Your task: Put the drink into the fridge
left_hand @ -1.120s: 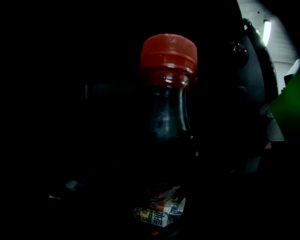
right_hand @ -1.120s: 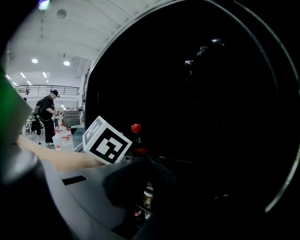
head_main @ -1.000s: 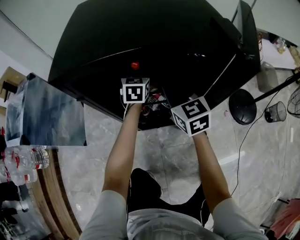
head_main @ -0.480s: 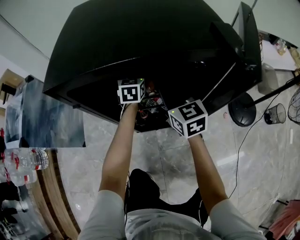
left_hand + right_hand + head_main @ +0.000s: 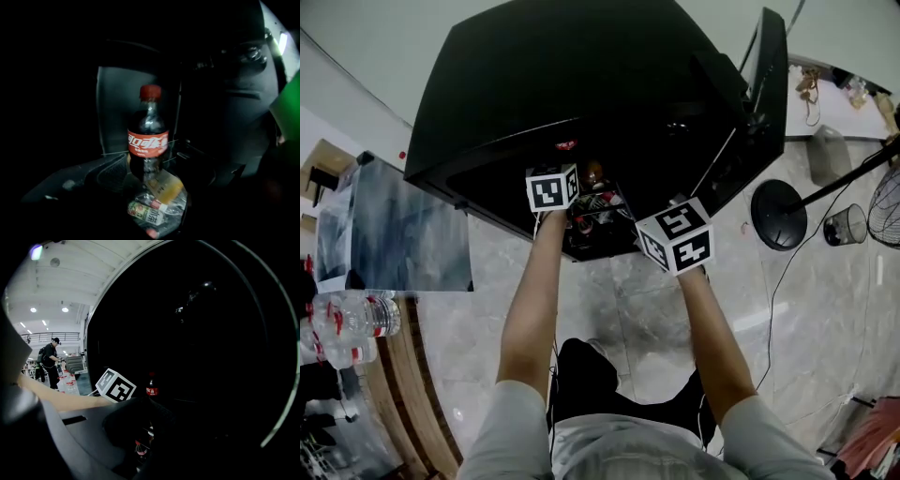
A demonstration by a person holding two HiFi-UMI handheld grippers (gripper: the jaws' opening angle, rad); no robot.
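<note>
A cola bottle (image 5: 147, 140) with a red cap and red label stands upright between the dark jaws of my left gripper (image 5: 150, 165), which is shut on its lower part. The bottle is inside the black fridge (image 5: 581, 75), whose door (image 5: 764, 103) stands open at the right. The right gripper view shows the same cola bottle (image 5: 151, 389) just past the left marker cube (image 5: 116, 385). My right gripper (image 5: 145, 427) hovers at the fridge's opening, jaws apart and empty. Below the cola lie other drinks (image 5: 154, 206).
Several water bottles (image 5: 347, 323) stand on a wooden surface at the far left, beside a grey panel (image 5: 394, 230). A round stand base (image 5: 780, 214) and a wire bin (image 5: 846, 225) sit on the marble floor at the right. A person (image 5: 49, 357) stands far off.
My left gripper has pushed deeper into the fridge with the cola bottle, its cube now further in and smaller. The right gripper has stayed almost in place.
</note>
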